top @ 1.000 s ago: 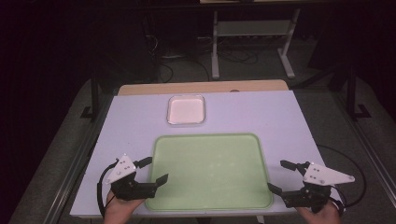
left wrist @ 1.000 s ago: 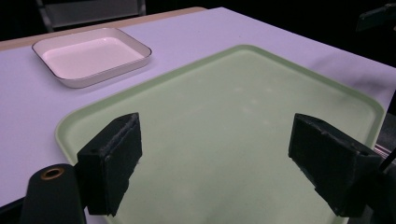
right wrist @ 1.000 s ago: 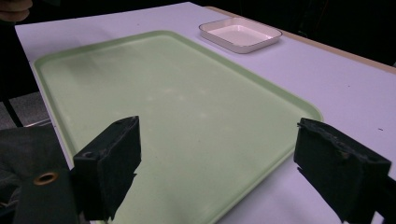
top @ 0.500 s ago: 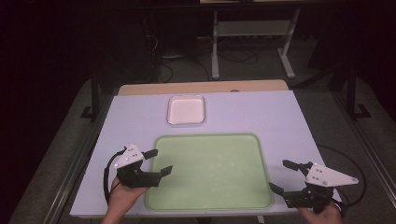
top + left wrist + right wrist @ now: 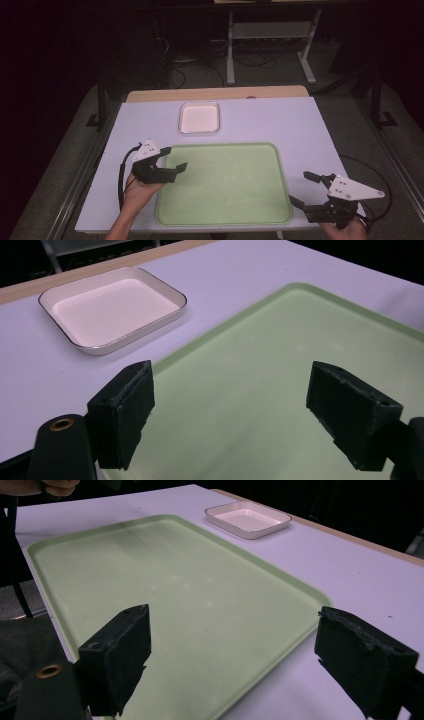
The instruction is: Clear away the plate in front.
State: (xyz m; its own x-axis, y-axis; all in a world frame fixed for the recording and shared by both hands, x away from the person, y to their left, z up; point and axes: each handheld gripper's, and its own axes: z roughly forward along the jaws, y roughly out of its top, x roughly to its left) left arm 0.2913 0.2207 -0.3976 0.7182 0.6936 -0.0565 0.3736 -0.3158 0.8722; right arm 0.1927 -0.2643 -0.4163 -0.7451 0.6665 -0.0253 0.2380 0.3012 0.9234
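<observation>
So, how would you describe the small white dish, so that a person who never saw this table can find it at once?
Start from the lilac table top and find the big green tray on its near half. Just beyond the tray's far edge, toward the wooden strip, lies the white dish, apart from the tray. It is far smaller than the tray, shallow, rectangular with rounded corners and a thin dark rim line.

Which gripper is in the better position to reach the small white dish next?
Probably the left. The left gripper, open, is over the green tray's far-left corner, close to the white dish. The right gripper, open, is at the near-right corner, farther off.
</observation>
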